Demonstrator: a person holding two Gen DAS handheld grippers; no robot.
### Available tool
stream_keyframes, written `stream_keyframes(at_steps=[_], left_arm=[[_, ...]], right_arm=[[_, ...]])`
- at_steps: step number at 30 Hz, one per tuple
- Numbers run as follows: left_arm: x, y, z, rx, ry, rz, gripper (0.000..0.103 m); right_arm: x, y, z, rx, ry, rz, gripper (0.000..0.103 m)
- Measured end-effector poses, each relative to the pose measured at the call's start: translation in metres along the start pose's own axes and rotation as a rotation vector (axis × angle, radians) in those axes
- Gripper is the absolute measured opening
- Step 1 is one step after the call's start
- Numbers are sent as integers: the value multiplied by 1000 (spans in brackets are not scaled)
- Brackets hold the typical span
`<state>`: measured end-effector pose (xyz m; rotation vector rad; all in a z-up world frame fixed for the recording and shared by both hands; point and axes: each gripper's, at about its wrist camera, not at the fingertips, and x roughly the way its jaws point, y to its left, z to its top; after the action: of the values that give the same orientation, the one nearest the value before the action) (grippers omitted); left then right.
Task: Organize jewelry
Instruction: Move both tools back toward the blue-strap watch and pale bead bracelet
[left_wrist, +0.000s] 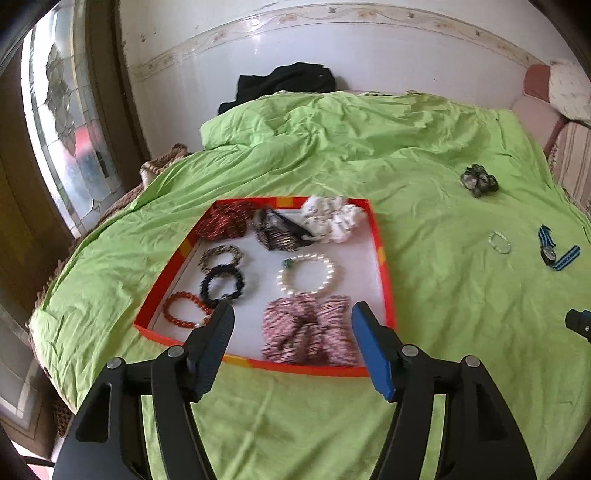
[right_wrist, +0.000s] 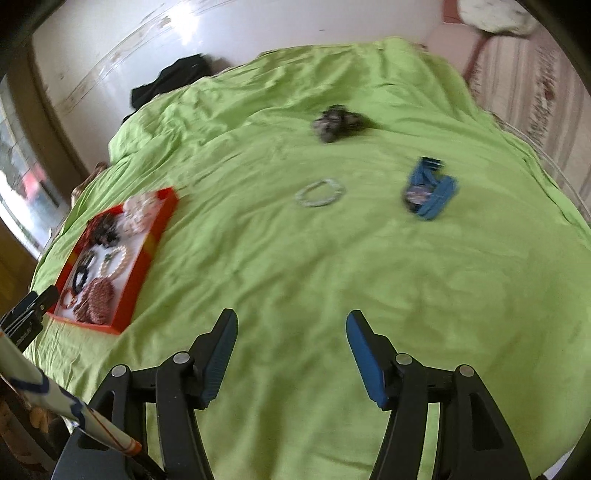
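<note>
Left gripper (left_wrist: 291, 321) hangs over the near edge of the orange tray (left_wrist: 380, 236), jaws spread wide and nothing between them. Inside the tray: a pink-and-white scrunchie (left_wrist: 308, 330) right under the fingers, a pearl bracelet (left_wrist: 306, 274) just beyond it, a red bead bracelet (left_wrist: 183, 309), a black bracelet (left_wrist: 221, 286) and a speckled one (left_wrist: 220, 255) along the left wall, then a red scrunchie (left_wrist: 221, 221), a dark one (left_wrist: 280, 230) and a white one (left_wrist: 332, 218) at the far end. Out on the green bedsheet (left_wrist: 332, 155), well apart from the tray, lie a dark scrunchie (left_wrist: 479, 179), a clear bead bracelet (left_wrist: 499, 242) and a blue-strapped watch (left_wrist: 554, 249).

Over to the right wrist view: right gripper (right_wrist: 291, 328) open wide too, empty, above bare sheet, with bracelet, watch and scrunchie lying ahead and the tray off to its left.
</note>
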<state>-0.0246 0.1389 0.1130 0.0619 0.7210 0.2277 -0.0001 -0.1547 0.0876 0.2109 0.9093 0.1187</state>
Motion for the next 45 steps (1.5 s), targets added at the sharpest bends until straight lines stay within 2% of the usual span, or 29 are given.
stream_keyframes(at_steps=[7, 12, 18, 23, 29, 32, 39, 45], left_arm=[[-5, -44, 12, 53, 8, -61, 69], [-4, -75, 21, 75, 3, -67, 69], [4, -106, 38, 76, 34, -137, 69], [11, -139, 55, 124, 48, -195, 69], [32, -184, 71, 154, 99, -301, 69], [48, -204, 75, 162, 101, -339, 69], [117, -251, 89, 229, 178, -393, 69], [157, -269, 99, 259, 191, -431, 65]], right_arm=[[-2, -64, 1, 101, -6, -34, 67], [-6, -104, 3, 153, -20, -62, 67], [-7, -142, 14, 200, -41, -90, 67], [-1, -166, 24, 248, -43, -88, 68], [18, -180, 47, 268, -34, -87, 68], [29, -181, 63, 256, -42, -83, 68], [68, -178, 107, 222, -45, -39, 68], [107, -178, 132, 211, -12, -21, 68]])
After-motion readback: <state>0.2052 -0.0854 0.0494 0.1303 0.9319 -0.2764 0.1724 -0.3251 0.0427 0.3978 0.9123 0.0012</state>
